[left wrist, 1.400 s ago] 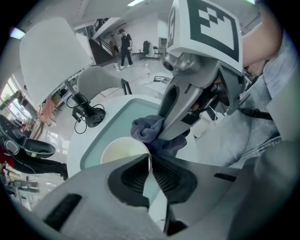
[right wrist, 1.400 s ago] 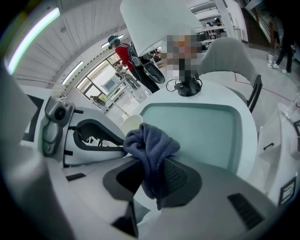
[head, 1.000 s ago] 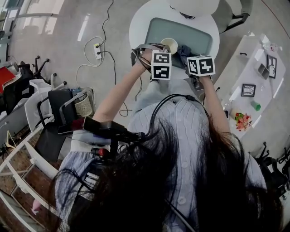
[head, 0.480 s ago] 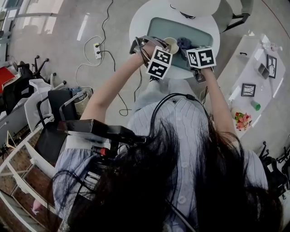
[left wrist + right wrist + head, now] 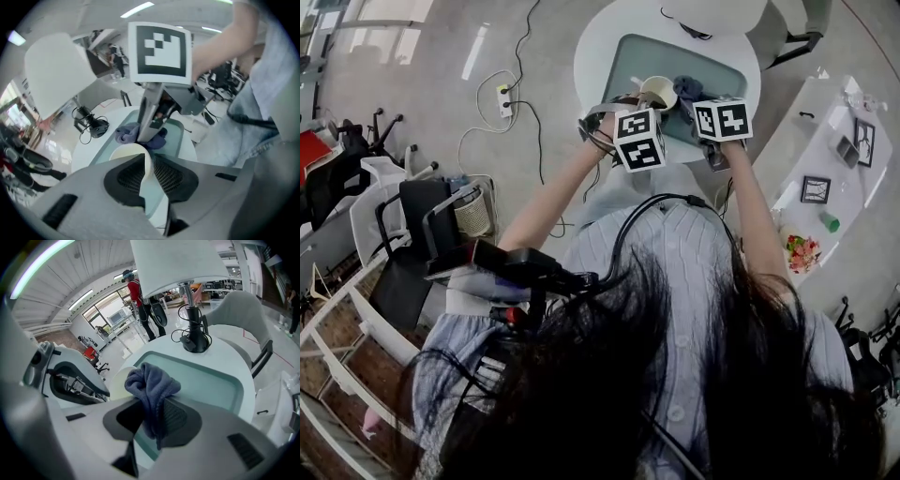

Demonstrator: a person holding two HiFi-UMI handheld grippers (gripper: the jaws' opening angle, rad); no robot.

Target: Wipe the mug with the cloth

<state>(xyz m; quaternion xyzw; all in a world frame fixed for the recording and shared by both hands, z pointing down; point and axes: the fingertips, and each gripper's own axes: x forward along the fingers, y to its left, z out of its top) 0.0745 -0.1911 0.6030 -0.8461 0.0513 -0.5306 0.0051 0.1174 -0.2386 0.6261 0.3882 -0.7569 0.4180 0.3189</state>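
The mug (image 5: 133,154) hangs over the mat (image 5: 206,376) by the near edge of the surface (image 5: 222,353), rim clenched in the fingers of the left gripper (image 5: 149,165), so its wall stays free; the right gripper (image 5: 151,417) grasps the cloth (image 5: 151,383) just beside it, ready to rub

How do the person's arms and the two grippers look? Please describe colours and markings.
Both the left gripper and the right gripper have pale grey bodies and fingers with black ribbed pads. Each carries a white cube with black square markers. The person wears a light striped shirt; a black cable runs over it.
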